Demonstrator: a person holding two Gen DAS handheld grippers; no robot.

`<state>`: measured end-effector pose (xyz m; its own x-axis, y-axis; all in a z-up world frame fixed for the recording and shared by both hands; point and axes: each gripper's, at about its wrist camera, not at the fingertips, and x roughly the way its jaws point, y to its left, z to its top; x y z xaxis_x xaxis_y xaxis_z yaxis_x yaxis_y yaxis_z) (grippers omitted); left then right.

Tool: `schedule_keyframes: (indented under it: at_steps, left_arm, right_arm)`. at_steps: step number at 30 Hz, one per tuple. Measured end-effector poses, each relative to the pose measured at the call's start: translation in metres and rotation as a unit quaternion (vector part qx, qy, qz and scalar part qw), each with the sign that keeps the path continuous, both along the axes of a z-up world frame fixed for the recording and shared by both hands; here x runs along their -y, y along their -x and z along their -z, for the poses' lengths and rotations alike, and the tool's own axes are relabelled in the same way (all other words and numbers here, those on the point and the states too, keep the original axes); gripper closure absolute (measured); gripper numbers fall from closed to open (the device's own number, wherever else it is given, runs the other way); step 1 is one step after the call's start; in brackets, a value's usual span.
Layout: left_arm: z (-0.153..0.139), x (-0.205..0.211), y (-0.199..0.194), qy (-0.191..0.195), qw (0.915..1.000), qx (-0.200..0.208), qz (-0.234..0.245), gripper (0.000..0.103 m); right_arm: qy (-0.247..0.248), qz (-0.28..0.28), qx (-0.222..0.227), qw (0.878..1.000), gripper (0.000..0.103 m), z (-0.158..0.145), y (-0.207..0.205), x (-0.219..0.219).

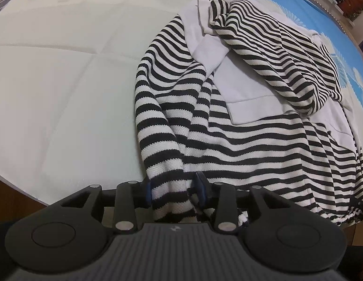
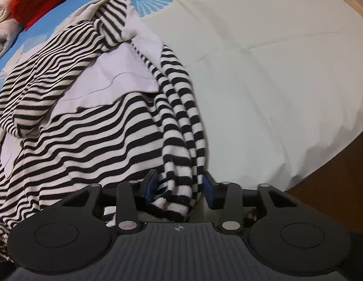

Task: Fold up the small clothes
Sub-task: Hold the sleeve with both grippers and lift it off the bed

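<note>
Between the fingers of my left gripper (image 1: 173, 190) hangs one striped sleeve (image 1: 158, 145) of the striped top (image 1: 251, 140). The jaws are apart, and I cannot tell if the pads press it. My right gripper (image 2: 179, 187) has the other sleeve (image 2: 181, 140) between its fingers too, with a gap by the right pad. Ahead of both grippers the top lies spread on the bed (image 1: 64, 82), with a white cloth (image 1: 240, 86) on it.
</note>
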<state>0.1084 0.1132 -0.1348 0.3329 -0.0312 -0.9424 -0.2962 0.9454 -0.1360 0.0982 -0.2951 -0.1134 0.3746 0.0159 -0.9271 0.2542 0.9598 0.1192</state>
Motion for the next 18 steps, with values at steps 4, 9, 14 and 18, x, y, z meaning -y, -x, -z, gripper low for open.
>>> schedule_keyframes:
  at_steps: [4, 9, 14, 18]
  left_arm:
    - [-0.0006, -0.0002, 0.0003, -0.001, 1.0, 0.002, 0.002, 0.067]
    - [-0.001, 0.0018, 0.0004, -0.005, 0.9999, 0.003, 0.008, 0.068]
    - [-0.0011, 0.0015, 0.0006, -0.005, 0.9999, 0.003, 0.009, 0.068]
    - [-0.0012, 0.0016, 0.0008, -0.005, 0.9999, 0.005, 0.009, 0.076]
  right_arm:
    - [-0.005, -0.013, 0.006, 1.0, 0.086, -0.0016, -0.0002, -0.0031]
    - [-0.006, -0.014, 0.01, 1.0, 0.088, -0.0021, 0.0001, -0.0034]
    - [-0.008, -0.011, 0.009, 1.0, 0.085, -0.001, -0.0004, -0.0015]
    - [-0.003, -0.014, 0.01, 1.0, 0.086, -0.0011, -0.0003, -0.0036]
